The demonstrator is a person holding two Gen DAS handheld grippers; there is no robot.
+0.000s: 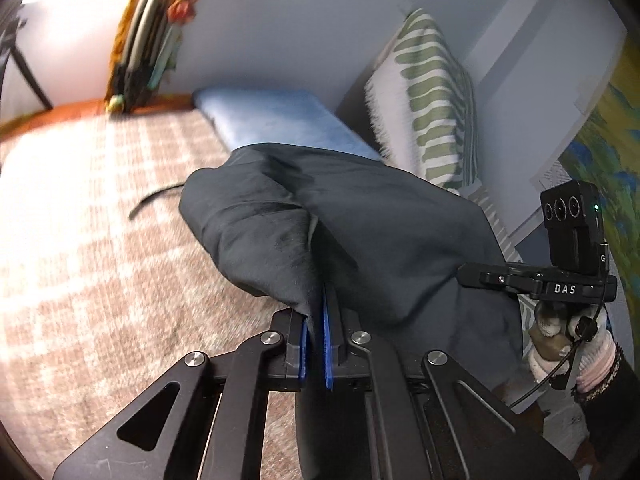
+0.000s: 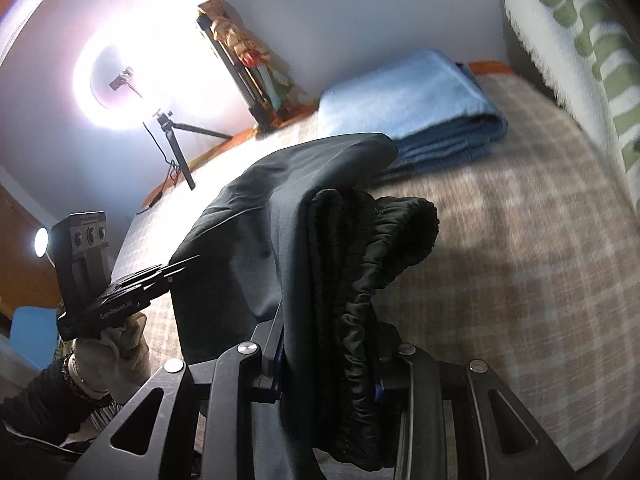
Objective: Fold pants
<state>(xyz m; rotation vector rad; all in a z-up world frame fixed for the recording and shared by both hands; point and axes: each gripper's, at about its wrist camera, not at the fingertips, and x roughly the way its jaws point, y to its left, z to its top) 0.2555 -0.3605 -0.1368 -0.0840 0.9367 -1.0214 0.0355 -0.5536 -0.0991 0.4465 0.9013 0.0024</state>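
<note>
A ring light [image 2: 124, 76] is blown out to white glare, the plaid bedcover [image 1: 80, 220] is smeared by motion blur, and both fisheye views are bent and darkened at the edges.

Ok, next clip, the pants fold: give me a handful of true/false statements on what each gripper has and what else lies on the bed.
1. The left gripper is shut on a thin edge of the dark pants. True.
2. The right gripper is open and holds nothing. False: it is clamped on the gathered elastic waistband of the pants.
3. A folded blue blanket lies on the checked bedspread beyond the pants. True.
4. The pants lie flat on the bedspread. False: both grippers hold them bunched and draped.
5. A lit ring light stands on a tripod at the far side of the bed. True.
6. The pillow against the wall is plain red. False: it is white with green stripes.
</note>
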